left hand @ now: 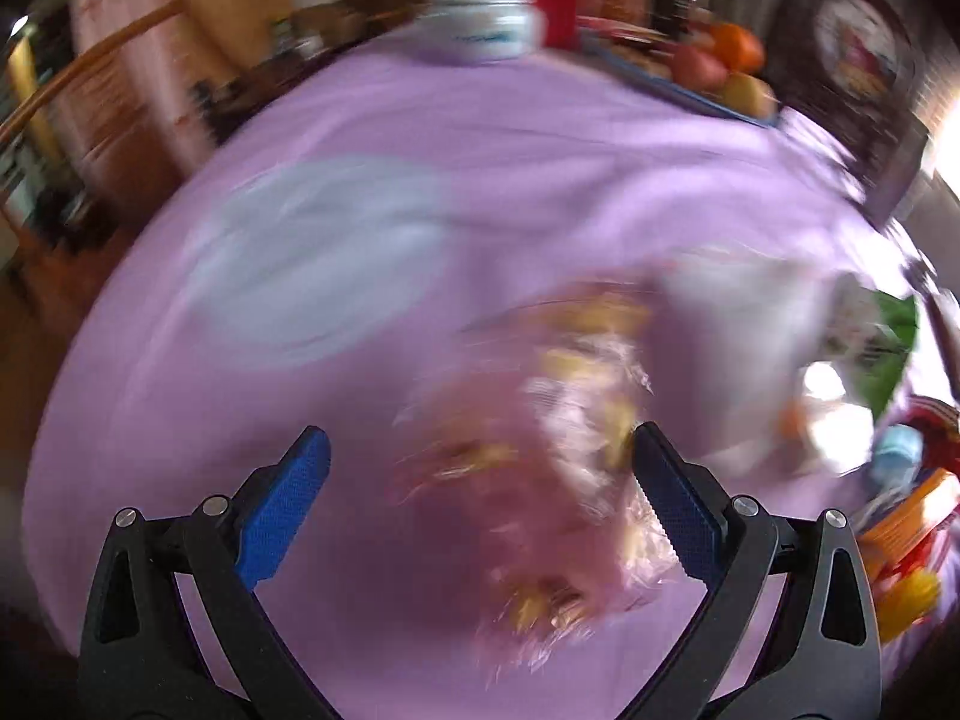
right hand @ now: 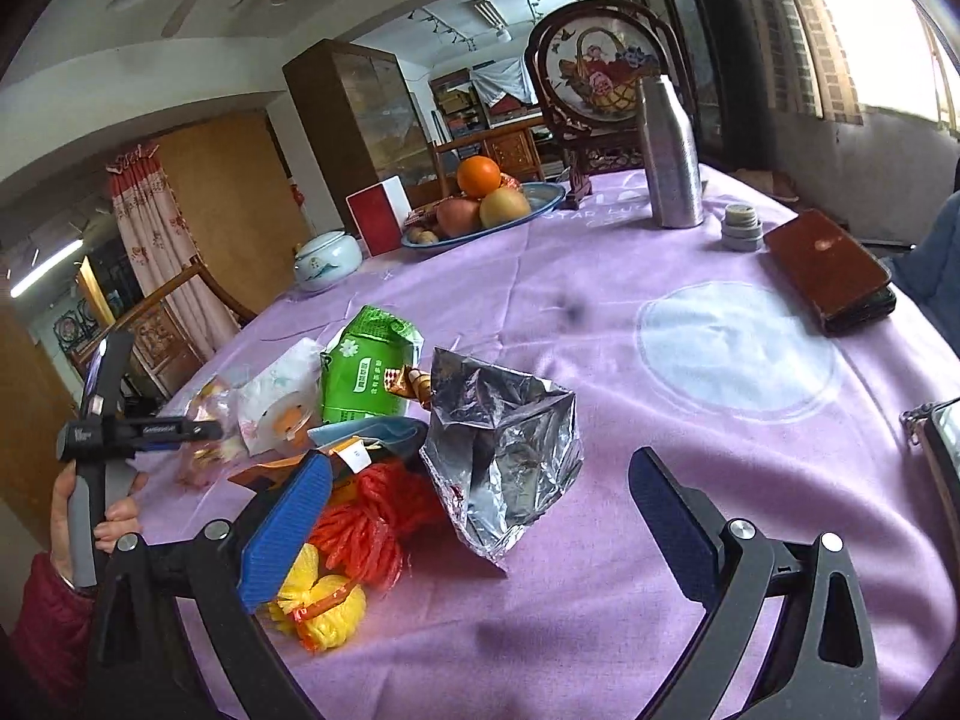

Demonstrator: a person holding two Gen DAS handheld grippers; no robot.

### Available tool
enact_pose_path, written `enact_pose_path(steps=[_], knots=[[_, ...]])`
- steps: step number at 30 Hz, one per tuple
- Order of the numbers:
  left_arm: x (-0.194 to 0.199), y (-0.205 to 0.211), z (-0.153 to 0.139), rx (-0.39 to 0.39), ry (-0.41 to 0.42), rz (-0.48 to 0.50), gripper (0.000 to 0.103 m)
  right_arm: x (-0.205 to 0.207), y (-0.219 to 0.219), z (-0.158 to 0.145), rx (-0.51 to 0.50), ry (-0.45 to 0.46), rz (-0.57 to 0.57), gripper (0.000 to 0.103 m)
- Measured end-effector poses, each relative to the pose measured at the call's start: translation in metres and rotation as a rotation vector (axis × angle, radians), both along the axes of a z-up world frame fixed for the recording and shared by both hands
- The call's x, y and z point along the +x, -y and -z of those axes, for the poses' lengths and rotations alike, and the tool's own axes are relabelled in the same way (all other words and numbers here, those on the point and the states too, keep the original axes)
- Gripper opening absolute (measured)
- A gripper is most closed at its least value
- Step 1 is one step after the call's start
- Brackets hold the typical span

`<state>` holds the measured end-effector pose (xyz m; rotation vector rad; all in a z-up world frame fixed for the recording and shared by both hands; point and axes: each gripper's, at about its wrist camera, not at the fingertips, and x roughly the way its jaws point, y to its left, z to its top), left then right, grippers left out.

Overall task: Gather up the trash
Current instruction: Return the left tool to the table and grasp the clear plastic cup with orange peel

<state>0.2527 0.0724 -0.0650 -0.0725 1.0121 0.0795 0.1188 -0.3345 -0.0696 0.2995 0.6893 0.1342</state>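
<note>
The left wrist view is motion-blurred. My left gripper is open over a crumpled clear wrapper with golden bits, which lies on the purple tablecloth between the blue pads without touching them. My right gripper is open just in front of a crumpled silver foil bag. Left of the bag lie a green packet, a white wrapper, red-orange plastic netting and a yellow plastic bundle. The left gripper shows at the far left, held by a hand.
At the back stand a fruit plate, a metal bottle, a white lidded jar, a red box and a framed embroidery. A brown wallet and a small grey stack lie right. A pale circle marks the cloth.
</note>
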Motion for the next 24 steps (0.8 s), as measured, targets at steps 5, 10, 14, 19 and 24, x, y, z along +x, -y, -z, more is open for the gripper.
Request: enact_pose_path(steps=[5, 10, 14, 19, 24], knots=[[-0.029, -0.040, -0.015, -0.025, 0.043, -0.084, 0.096, 0.000, -0.003, 0.000, -0.002, 0.003, -0.009, 0.098], [-0.041, 0.011, -0.038, -0.035, 0.131, 0.064, 0.096, -0.001, -0.004, -0.001, -0.010, 0.004, -0.008, 0.098], [-0.038, 0.051, -0.044, 0.011, 0.160, 0.167, 0.096, -0.002, -0.002, 0.000, 0.008, 0.001, -0.004, 0.098], [-0.034, 0.046, -0.040, 0.077, 0.167, 0.116, 0.096, -0.002, 0.000, 0.000, 0.026, 0.002, -0.012, 0.098], [-0.035, 0.007, -0.028, 0.069, 0.134, 0.015, 0.096, -0.002, 0.000, 0.000, 0.027, 0.004, -0.011, 0.098]])
